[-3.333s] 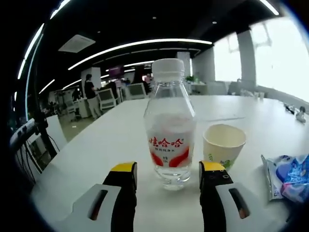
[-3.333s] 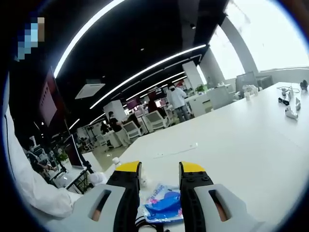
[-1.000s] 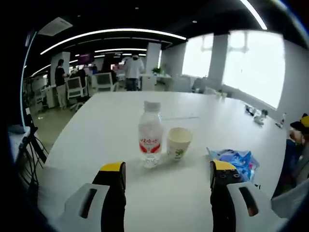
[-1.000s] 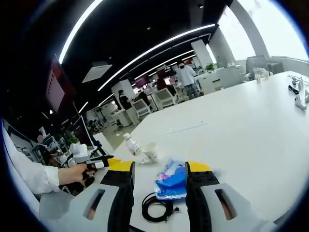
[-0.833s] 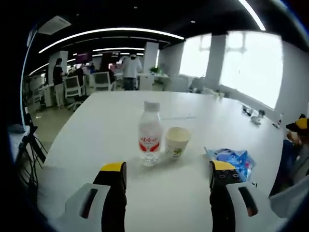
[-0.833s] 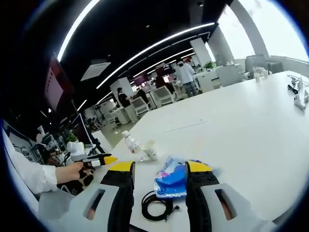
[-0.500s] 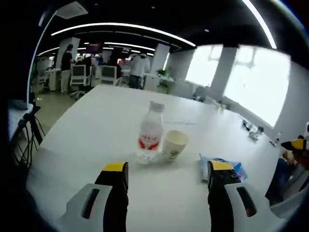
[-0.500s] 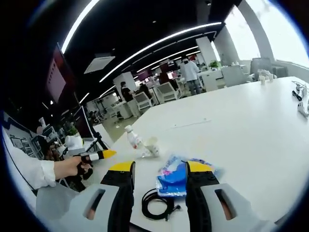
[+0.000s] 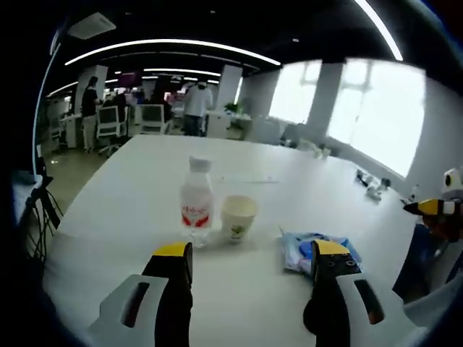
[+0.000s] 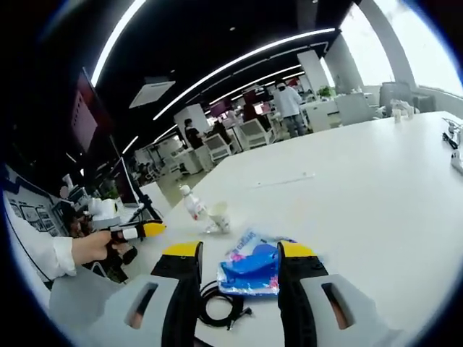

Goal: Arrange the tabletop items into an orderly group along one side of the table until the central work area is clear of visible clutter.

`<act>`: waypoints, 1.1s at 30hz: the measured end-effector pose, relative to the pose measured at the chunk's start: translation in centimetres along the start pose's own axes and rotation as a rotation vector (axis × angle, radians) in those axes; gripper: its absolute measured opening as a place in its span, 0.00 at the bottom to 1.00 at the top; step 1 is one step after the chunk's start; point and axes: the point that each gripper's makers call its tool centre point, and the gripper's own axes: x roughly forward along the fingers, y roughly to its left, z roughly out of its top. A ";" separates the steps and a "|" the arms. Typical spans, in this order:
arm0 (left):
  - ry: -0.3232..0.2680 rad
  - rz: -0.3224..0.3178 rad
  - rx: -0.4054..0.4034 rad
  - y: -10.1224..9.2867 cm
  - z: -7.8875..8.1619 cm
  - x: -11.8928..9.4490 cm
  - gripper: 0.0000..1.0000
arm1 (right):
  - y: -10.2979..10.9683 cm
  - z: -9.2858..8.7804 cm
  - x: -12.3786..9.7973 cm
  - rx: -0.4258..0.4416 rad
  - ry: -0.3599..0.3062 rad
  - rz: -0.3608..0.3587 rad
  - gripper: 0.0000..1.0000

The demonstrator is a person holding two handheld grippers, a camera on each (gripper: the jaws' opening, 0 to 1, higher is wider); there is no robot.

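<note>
While bottle [image 9: 196, 202] touches cup [image 9: 238, 217], left gripper [image 9: 250, 254] and right gripper [image 10: 234, 254] gape — empty

- I count one bottle [image 9: 197, 202] on the table [image 9: 123, 210].
- One cup [image 9: 239, 217], right of it.
- One blue packet [image 9: 307, 249], farther right.
- One black cable [image 10: 217, 306], nearest me.

A capped water bottle [image 9: 196, 202] stands upright just beside an open paper cup [image 9: 238, 217], with a blue snack bag [image 9: 309, 250] and coiled black cable [image 10: 219, 306] nearby.
</note>
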 end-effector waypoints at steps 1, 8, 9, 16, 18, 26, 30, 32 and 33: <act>0.008 0.001 0.005 -0.4 -0.2 0.3 0.62 | -0.2 0.0 0.0 0.002 0.000 0.002 0.38; 0.038 -0.028 0.020 -4.0 -1.1 1.5 0.61 | -2.7 0.0 0.5 0.025 0.020 0.017 0.38; 0.046 -0.033 0.024 -4.3 -1.4 1.7 0.60 | -3.2 -0.2 0.7 0.033 0.024 0.010 0.37; 0.117 -0.055 0.033 -6.6 -3.5 3.6 0.57 | -4.3 -3.0 2.5 0.004 0.112 0.007 0.36; 0.138 -0.064 0.040 -7.3 -4.0 4.0 0.57 | -4.4 -3.7 3.0 -0.014 0.137 0.010 0.36; 0.211 -0.090 0.063 -9.3 -6.5 6.0 0.56 | -5.5 -6.2 5.1 -0.042 0.204 0.022 0.35; 0.240 -0.094 0.079 -10.5 -7.7 6.2 0.57 | -5.9 -7.2 6.2 -0.056 0.228 0.032 0.35; 0.252 -0.087 0.075 -10.0 -8.2 6.5 0.56 | -6.2 -7.6 6.7 -0.056 0.239 0.039 0.34; 0.255 -0.087 0.073 -10.1 -8.4 6.6 0.56 | -6.2 -7.8 6.8 -0.057 0.243 0.040 0.34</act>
